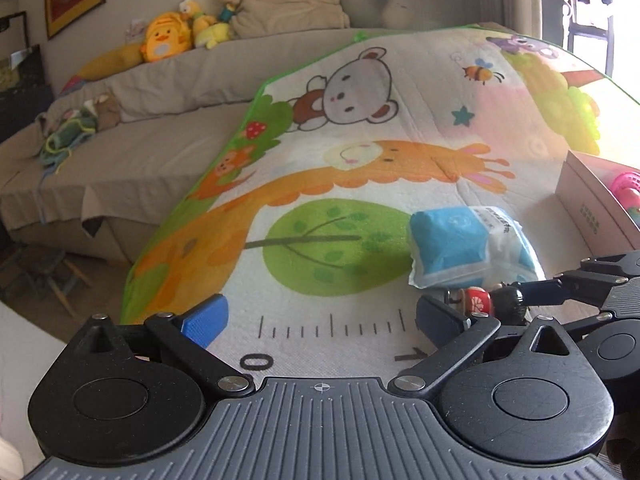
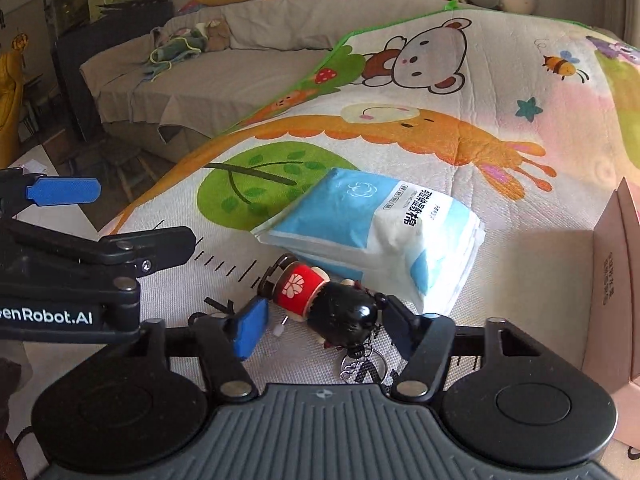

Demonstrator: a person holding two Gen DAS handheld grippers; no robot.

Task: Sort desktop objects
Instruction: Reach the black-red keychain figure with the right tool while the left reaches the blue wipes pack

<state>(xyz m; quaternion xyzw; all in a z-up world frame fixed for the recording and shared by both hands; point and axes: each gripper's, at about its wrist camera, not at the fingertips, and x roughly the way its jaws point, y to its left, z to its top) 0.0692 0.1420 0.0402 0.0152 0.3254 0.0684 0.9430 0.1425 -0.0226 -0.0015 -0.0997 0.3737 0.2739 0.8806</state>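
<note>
- On the cartoon-printed play mat (image 2: 400, 128), between my right gripper (image 2: 326, 322) jaws, lies a small wooden doll keychain with a red body and glossy black head (image 2: 324, 300), on its side, its metal ring (image 2: 362, 362) trailing toward my camera.
- Those right jaws stand partly apart on either side of the doll's head; the blue pad on one side is just beside it, and I cannot tell whether either pad presses on it.
- My left gripper (image 1: 320, 316) hovers over the mat's printed ruler marks with its jaws spread wide and nothing between them.
- Just beyond the doll rests a soft blue-and-white plastic pack of cotton pads (image 2: 372, 236), flat on the mat, near the doll's body.
- Off to the right edge stands a pale pink cardboard box (image 2: 612, 272), open, with a bright pink plastic item (image 1: 628, 188) inside.
- Behind the mat runs a beige sofa (image 1: 160, 92) with yellow plush toys (image 1: 168, 38) along its back.
</note>
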